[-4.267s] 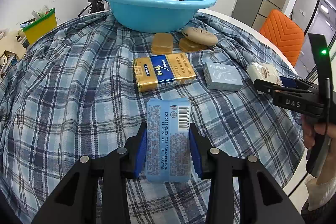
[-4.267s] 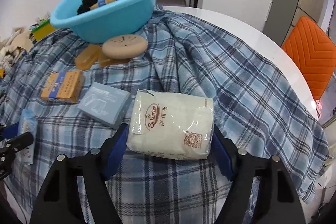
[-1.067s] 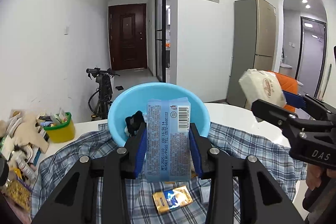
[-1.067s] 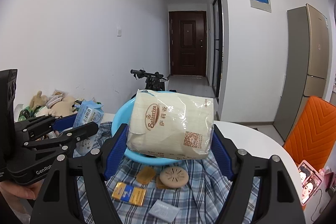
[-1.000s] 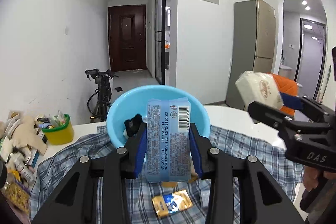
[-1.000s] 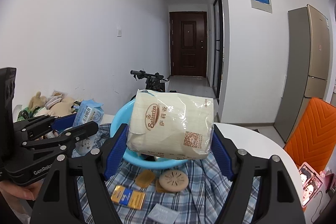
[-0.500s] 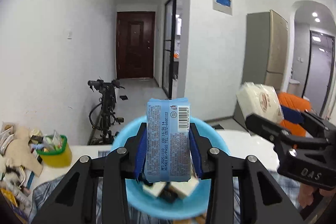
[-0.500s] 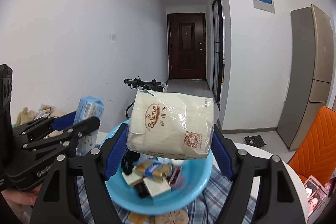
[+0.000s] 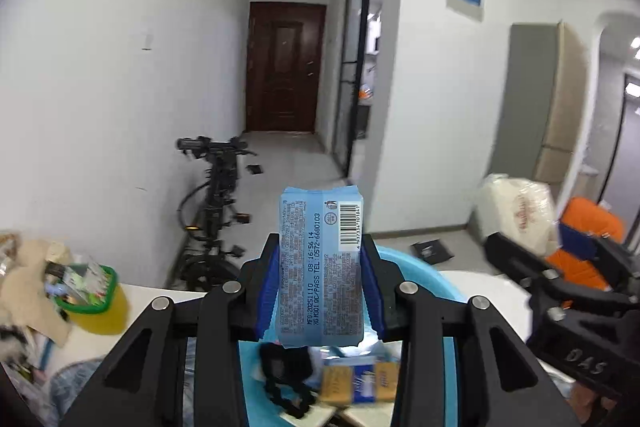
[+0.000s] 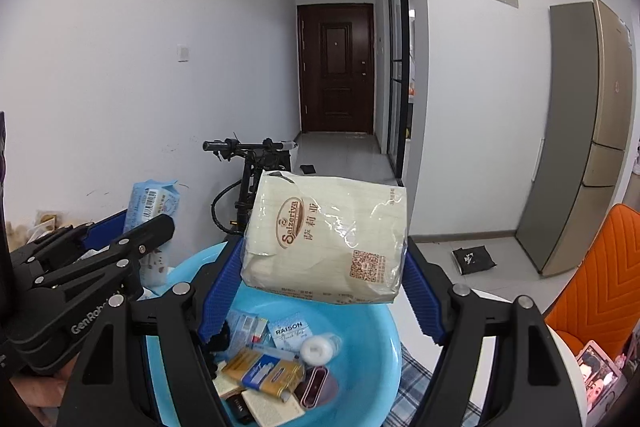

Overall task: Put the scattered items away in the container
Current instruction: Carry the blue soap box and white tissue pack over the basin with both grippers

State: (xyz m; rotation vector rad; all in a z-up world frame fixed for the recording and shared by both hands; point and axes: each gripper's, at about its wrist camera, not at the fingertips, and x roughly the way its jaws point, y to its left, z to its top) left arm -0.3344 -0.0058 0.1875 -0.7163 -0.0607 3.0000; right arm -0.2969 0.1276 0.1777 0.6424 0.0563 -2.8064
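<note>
Both grippers are loaded and hanging over the blue basin right now. The left gripper is pinching a small light-blue wipes pack across its narrow sides, pack standing upright with the barcode side facing the camera. The right gripper has its jaws spread fairly wide but clamped on a cream tissue pack, pads on the two short ends.

Both packs look light and squishy, soft film wrap over paper, so nothing fragile here. The film is probably a bit slick and the tissue pack looks like it bows between the pads, so gripping the ends as the person does seems fine for a short carry. Dropping them should be harmless.

The basin already holds a gold-and-blue box, a white roll and a few sachets, so the packs will likely land on top of that pile rather than on bare plastic
</note>
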